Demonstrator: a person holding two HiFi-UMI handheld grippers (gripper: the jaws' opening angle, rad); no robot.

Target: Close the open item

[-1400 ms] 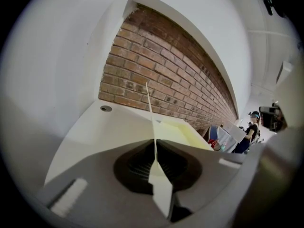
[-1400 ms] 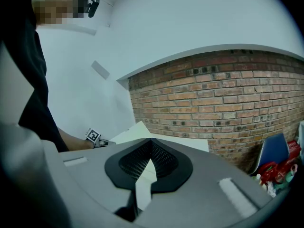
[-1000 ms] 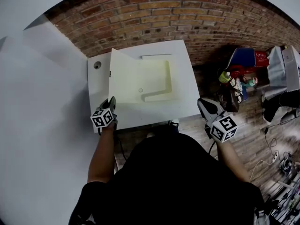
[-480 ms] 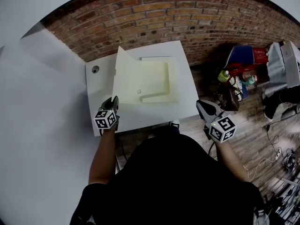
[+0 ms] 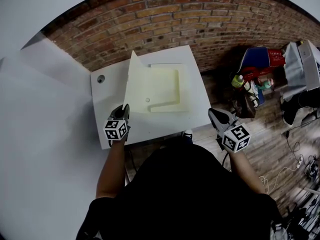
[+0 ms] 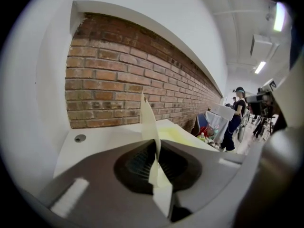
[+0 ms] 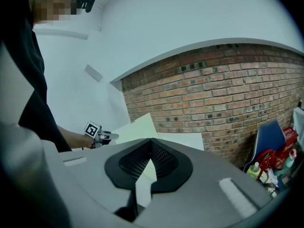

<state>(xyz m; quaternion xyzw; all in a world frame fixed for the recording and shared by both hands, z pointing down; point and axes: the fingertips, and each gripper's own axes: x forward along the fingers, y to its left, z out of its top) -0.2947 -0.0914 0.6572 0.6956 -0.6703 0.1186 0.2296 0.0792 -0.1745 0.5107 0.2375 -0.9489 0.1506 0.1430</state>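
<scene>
A flat cream box (image 5: 167, 86) lies open on the white table (image 5: 107, 96). Its lid (image 5: 136, 84) stands nearly upright along the box's left side. My left gripper (image 5: 123, 110) is at the lid's near corner. In the left gripper view the thin lid edge (image 6: 148, 120) runs between the jaws of the left gripper (image 6: 156, 148), which are shut on it. My right gripper (image 5: 213, 113) hovers off the table's front right corner, shut with nothing in it. The right gripper view shows the right gripper (image 7: 151, 141), with the lid (image 7: 137, 126) and the left gripper (image 7: 112, 136) beyond it.
A round cable hole (image 5: 101, 78) sits in the table's far left corner. A brick wall (image 5: 165, 19) runs behind the table. To the right, on the wood floor, stand a blue chair (image 5: 257, 61), bags and a bottle (image 5: 239, 80).
The lid has swung up from leaning open on the left to nearly upright. My left gripper has shifted slightly right with it. The right gripper has barely moved.
</scene>
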